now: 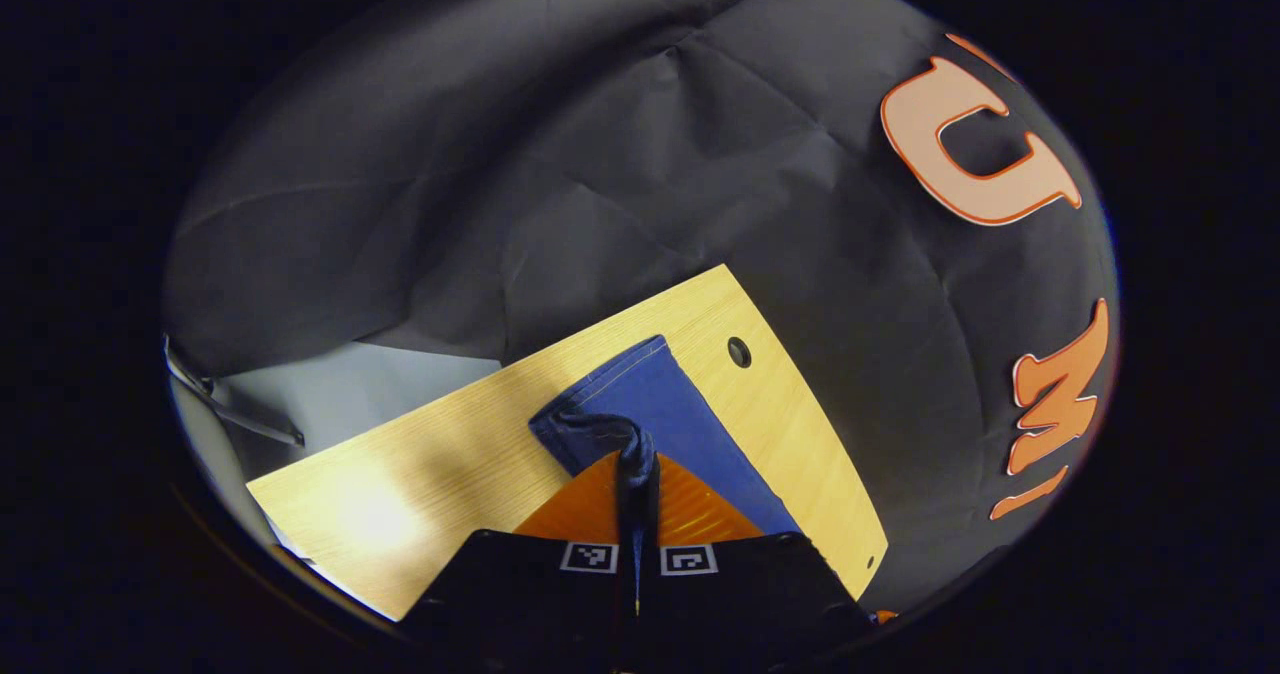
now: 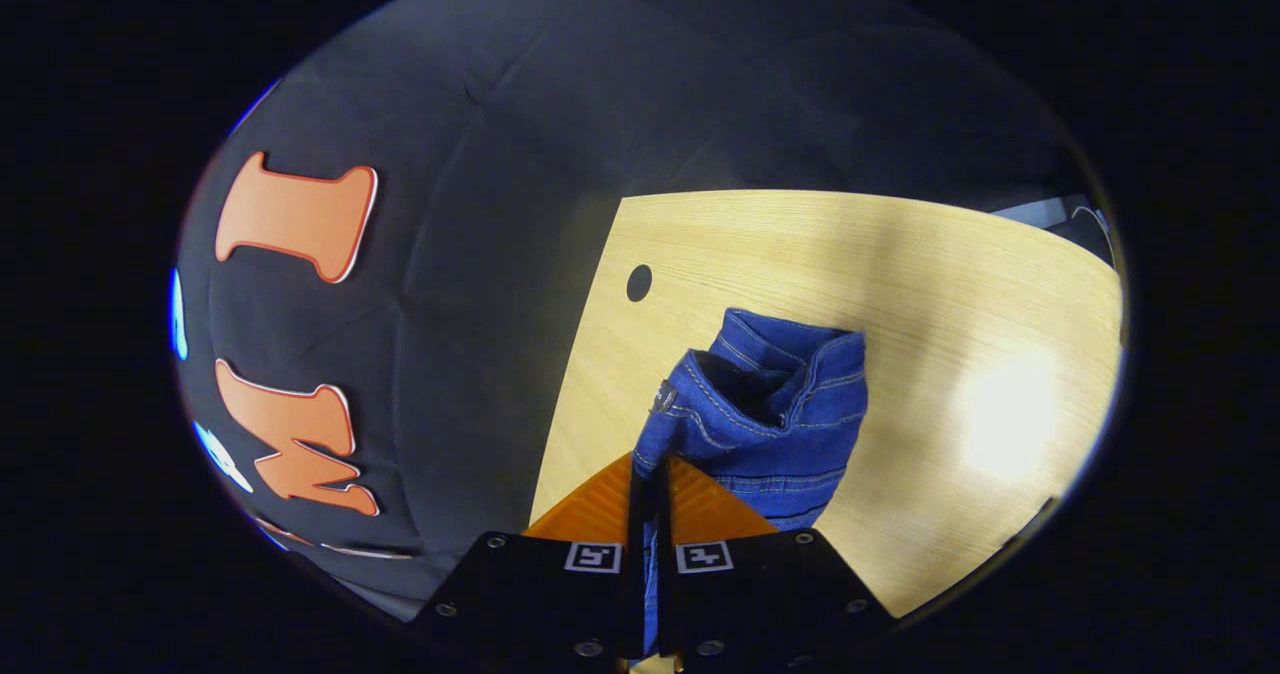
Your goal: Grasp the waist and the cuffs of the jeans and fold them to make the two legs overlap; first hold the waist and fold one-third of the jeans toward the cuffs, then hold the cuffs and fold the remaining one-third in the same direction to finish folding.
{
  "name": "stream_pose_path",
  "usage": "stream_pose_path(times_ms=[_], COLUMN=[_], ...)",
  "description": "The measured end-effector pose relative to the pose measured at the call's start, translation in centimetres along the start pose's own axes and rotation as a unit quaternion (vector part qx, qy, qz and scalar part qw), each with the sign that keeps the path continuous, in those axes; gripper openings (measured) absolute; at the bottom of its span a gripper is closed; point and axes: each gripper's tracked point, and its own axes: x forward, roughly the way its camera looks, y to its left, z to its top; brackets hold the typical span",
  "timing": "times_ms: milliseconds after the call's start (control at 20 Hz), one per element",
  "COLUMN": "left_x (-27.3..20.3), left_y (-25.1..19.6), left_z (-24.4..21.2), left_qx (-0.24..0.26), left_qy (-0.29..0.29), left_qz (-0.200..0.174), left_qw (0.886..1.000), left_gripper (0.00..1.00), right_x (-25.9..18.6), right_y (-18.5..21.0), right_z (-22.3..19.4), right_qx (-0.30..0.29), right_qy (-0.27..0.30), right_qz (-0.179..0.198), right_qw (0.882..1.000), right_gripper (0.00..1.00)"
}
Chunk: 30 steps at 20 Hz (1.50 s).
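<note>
Currently the jeans' cuff (image 1: 640, 404) is clamped by the left gripper (image 1: 637, 474), the waistband (image 2: 770, 394) by the right gripper (image 2: 650, 484), above the wooden table (image 2: 900, 254). Little denim is pinched, so either edge could be lost under the jeans' weight, and the legs left misaligned.

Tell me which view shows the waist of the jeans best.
The right gripper view: the waist shows its band, stitching and a button, pinched in the right tongs. The left gripper view shows a plain hemmed end instead.
</note>
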Motion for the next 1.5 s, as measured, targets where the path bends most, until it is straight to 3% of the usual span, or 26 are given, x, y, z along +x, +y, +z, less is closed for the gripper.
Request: stream_pose_path(times_ms=[300, 750, 950, 1100, 1150, 1300, 1350, 1400, 1450, 1500], left_x=[5.2, 13.3, 14.2, 13.6, 13.4, 11.6, 11.2, 11.3, 11.0, 10.6], left_y=[-3.4, -4.8, -5.3, -6.7, -7.3, -8.3, -8.3, -8.3, -8.8, -9.0], left_z=[1.6, 3.3, 2.3, 3.2, 3.4, 3.0, 3.1, 3.0, 2.7, 2.4], left_qx=[0.064, 0.134, 0.155, 0.145, 0.146, 0.173, 0.196, 0.22, 0.24, 0.255], left_qy=[0.026, 0.04, 0.05, 0.034, 0.026, 0.02, 0.014, 0.009, 0.004, 0.004], left_qz=[0.004, 0.051, 0.059, 0.027, 0.018, 0.003, 0.002, 0.006, 0.001, -0.001], left_qw=[0.998, 0.989, 0.985, 0.988, 0.989, 0.985, 0.98, 0.975, 0.971, 0.967], left_gripper=[0.01, 0.01, 0.1, 0.49, 0.49, 0.84, 0.96, 0.96, 0.97, 0.97], right_x=[3.5, 10.4, 12.9, 12.1, 11.4, 9.5, 8.7, 7.9, 7.3, 6.7], right_y=[1.3, 1.3, 1.2, 2.2, 2.6, 2.8, 2.4, 1.4, 0.2, -1.1], right_z=[1.1, 2.1, 1.6, 1.9, 2.2, 3.5, 3.6, 3.6, 3.5, 3.6], right_qx=[0.004, 0.004, 0.017, 0.018, 0.013, -0.013, -0.025, -0.045, -0.064, -0.082], right_qy=[0.007, 0.027, 0.037, 0.035, 0.029, 0.003, 0.002, 0.001, 0.002, 0.002], right_qz=[-0.012, -0.06, -0.087, -0.068, -0.058, -0.055, -0.061, -0.075, -0.092, -0.112], right_qw=[1.0, 0.998, 0.995, 0.997, 0.998, 0.998, 0.998, 0.996, 0.994, 0.99], right_gripper=[0.06, 0.06, 0.06, 0.2, 0.25, 0.47, 0.41, 0.64, 0.81, 0.81])
